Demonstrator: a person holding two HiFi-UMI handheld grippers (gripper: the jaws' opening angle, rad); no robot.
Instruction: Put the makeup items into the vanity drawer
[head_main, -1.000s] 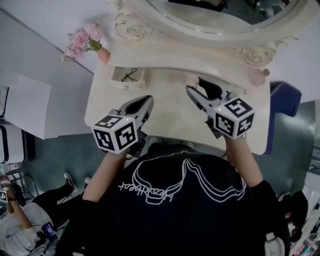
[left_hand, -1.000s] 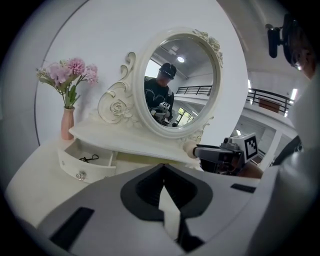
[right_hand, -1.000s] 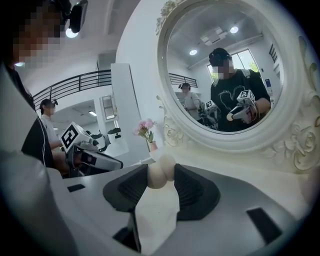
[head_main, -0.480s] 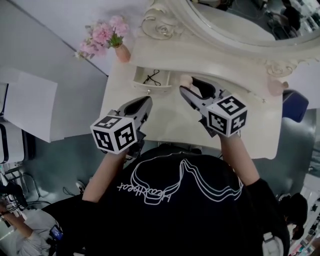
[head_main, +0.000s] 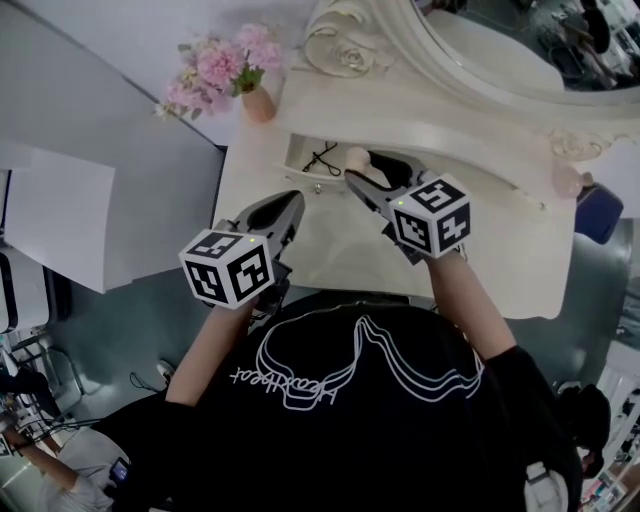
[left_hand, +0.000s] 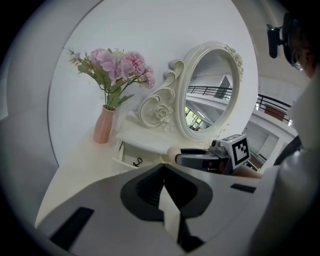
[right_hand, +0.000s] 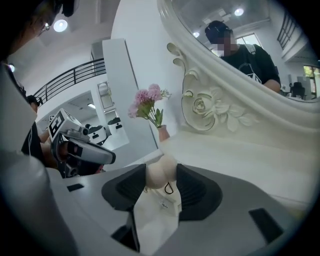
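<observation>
A small open drawer (head_main: 300, 166) sits under the mirror shelf of the cream vanity (head_main: 350, 245), with a black wire-like item (head_main: 322, 155) inside. My right gripper (head_main: 362, 168) hovers at the drawer's right end with a beige makeup sponge (head_main: 355, 158) between its jaws. In the right gripper view the sponge (right_hand: 160, 172) touches both pads of the right gripper (right_hand: 161, 176), and the jaws have just been opening. My left gripper (head_main: 290, 200) is shut and empty, just in front of the drawer. In the left gripper view the left gripper (left_hand: 162, 167) points toward the drawer (left_hand: 131, 156).
A pink vase of pink flowers (head_main: 258, 102) stands at the vanity's back left corner. The oval mirror (head_main: 500, 50) in its carved frame rises behind the shelf. A small pink object (head_main: 568, 180) sits at the shelf's right end, beside a blue seat (head_main: 598, 212).
My right gripper has carried the sponge leftward across the vanity to the open drawer's right end. The left gripper has come closer to the drawer's front, still shut.
</observation>
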